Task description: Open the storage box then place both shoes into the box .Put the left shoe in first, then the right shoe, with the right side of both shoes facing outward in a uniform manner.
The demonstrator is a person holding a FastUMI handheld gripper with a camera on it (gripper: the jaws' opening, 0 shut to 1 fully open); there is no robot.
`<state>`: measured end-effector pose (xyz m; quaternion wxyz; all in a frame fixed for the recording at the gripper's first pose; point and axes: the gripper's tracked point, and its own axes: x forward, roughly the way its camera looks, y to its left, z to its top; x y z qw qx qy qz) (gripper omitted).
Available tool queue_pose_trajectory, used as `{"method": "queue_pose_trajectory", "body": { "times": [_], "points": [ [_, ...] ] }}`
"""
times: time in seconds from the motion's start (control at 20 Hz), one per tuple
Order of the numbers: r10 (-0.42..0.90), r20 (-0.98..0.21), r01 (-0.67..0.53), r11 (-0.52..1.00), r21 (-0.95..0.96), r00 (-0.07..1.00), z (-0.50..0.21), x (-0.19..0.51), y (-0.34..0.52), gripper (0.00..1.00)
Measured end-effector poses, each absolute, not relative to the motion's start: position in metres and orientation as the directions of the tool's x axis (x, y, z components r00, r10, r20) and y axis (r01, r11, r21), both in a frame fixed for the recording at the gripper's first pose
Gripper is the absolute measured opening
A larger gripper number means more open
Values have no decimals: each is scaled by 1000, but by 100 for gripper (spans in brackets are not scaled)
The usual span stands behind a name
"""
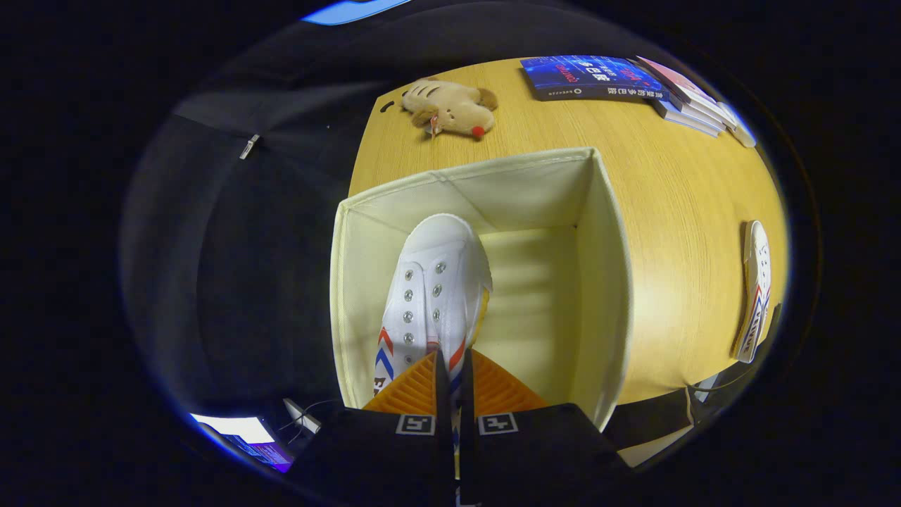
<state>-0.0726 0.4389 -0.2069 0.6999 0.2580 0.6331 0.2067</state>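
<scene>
Hanging over the open box [605, 282] at frame centre, the gripper [450, 366] has its two fingers drawn close together on the rear edge of a white shoe [436, 289], pinching the thin heel or collar between them; both pads seem to press on it, so I read the tongs as clamped on that shoe. The shoe points toe-first down into the box, nearer the left wall than the right, its eyelets and red-and-blue stripes facing the camera, and whether the toe already touches the box floor cannot be told. The box stands on a wooden table [669, 197], lid out of the way, so the opening step looks done and the step in hand is putting the first shoe in. The second shoe [757, 289] lies on its side at the right of the frame, well apart from the box. A plush toy [450, 105] sits beyond the box at upper centre, and books [619, 81] are stacked at upper right. Next, I judge, comes lowering the held shoe to the floor along the left wall with its right side outward, then opening the fingers, leaving room on the right for the other shoe.
</scene>
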Motion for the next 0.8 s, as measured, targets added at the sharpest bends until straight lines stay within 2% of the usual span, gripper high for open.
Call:
{"method": "queue_pose_trajectory", "body": {
  "times": [0.55,0.6,0.65,0.7,0.75,0.8],
  "points": [
    [656,-748,50,748,662,102,-209,-77,450,10],
    [682,-723,54,722,690,112,-200,-76,455,15],
    [702,-701,53,701,712,124,-197,-71,462,28],
    [713,-688,40,690,723,136,-190,-67,461,30],
    [718,-682,14,687,726,138,-188,-66,460,49],
    [721,-678,-9,686,728,140,-186,-66,459,59]
  ]
}}
